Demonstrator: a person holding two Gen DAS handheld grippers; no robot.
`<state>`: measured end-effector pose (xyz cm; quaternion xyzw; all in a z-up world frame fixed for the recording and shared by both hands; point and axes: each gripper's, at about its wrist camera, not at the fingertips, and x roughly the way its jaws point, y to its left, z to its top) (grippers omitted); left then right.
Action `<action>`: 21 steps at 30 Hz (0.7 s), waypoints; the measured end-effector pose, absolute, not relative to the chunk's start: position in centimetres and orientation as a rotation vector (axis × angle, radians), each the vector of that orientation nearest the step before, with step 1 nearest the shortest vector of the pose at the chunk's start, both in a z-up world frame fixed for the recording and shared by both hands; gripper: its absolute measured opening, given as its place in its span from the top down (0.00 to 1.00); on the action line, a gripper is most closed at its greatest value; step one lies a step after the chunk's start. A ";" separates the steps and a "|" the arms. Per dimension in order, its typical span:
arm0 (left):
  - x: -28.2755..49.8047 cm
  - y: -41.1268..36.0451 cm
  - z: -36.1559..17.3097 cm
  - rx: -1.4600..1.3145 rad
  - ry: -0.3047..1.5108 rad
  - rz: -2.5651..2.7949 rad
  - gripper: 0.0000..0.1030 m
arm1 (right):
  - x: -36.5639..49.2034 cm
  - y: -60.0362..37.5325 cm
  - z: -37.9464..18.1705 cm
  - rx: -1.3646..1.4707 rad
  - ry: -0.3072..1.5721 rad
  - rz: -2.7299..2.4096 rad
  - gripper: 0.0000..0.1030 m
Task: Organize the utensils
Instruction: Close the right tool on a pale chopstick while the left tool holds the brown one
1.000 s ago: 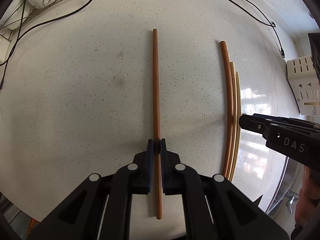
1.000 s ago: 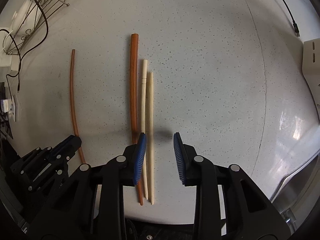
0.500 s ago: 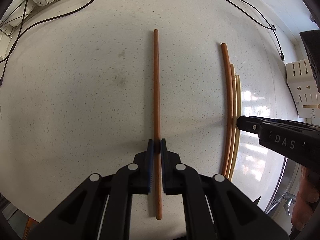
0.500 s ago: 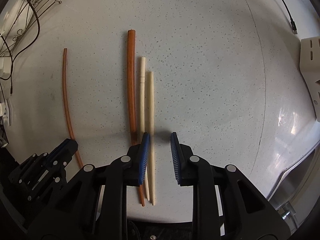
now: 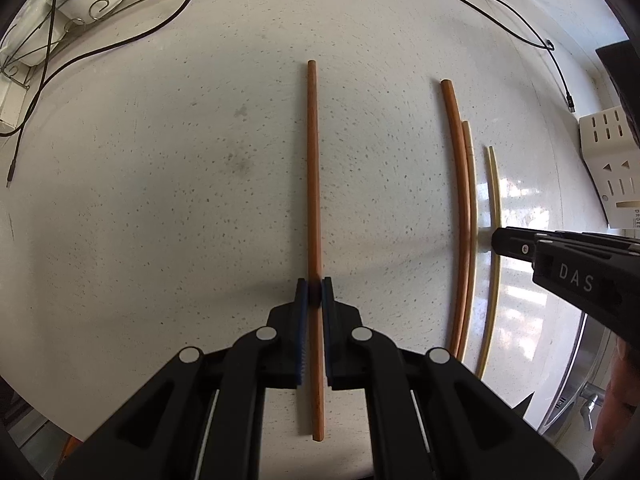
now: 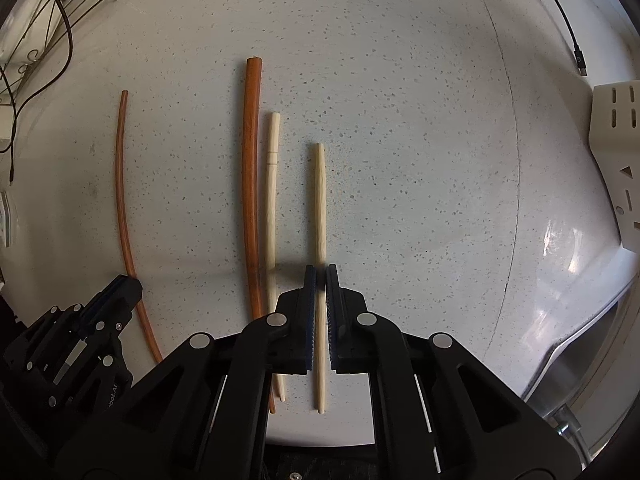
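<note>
Since the earlier frame, the right gripper (image 6: 319, 276) has closed its jaws onto the outer pale chopstick (image 6: 320, 208), which now lies apart from the other pale chopstick (image 6: 272, 208) instead of against it. Left gripper (image 5: 315, 292), nearest the lens in the left wrist view, stays clamped on a thin reddish-brown chopstick (image 5: 313, 168) about two-thirds of the way down its length; both blue pads (image 5: 302, 320) press its sides. In the right wrist view this same stick appears as a thin curved line at the left. Between the two grippers, a thicker reddish-brown chopstick (image 6: 251, 176) rests on the countertop (image 6: 400, 120) with the free pale chopstick touching its right side. All four sticks run roughly parallel, pointing away from the cameras. Countertop: white stone with fine dark speckles, glossy toward its right edge, where a steel sink (image 6: 580, 380) begins. Further right, a cream slotted holder (image 6: 618, 152). At the far left corner, a wire rack (image 5: 80, 12) carrying white dishes; black cables (image 5: 500, 12) trail across the far edge.
</note>
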<state>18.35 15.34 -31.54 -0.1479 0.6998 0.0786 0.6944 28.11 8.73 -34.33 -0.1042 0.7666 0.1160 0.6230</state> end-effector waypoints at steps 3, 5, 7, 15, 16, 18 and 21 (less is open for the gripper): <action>18.8 14.9 -31.6 -0.323 1.578 0.189 0.93 | 28.5 8.2 -34.4 -0.197 1.772 0.288 0.96; 19.1 14.6 -31.7 -0.309 1.589 0.194 0.93 | 28.7 7.9 -34.4 -0.168 1.777 0.302 0.96; 19.4 14.1 -31.8 -0.289 1.602 0.198 0.93 | 28.8 7.3 -34.5 -0.142 1.780 0.312 0.96; 21.4 12.0 -32.0 -0.225 1.640 0.179 0.81 | 29.4 5.2 -34.4 -0.096 1.769 0.339 0.96; 21.5 11.6 -32.0 -0.211 1.641 0.180 0.80 | 29.4 5.0 -34.3 -0.098 1.764 0.339 0.96; 21.6 11.0 -32.0 -0.205 1.640 0.193 0.80 | 29.5 4.4 -34.2 -0.094 1.763 0.342 0.95; 21.9 10.8 -32.0 -0.214 1.640 0.202 0.85 | 29.9 3.3 -33.9 -0.086 1.764 0.349 0.96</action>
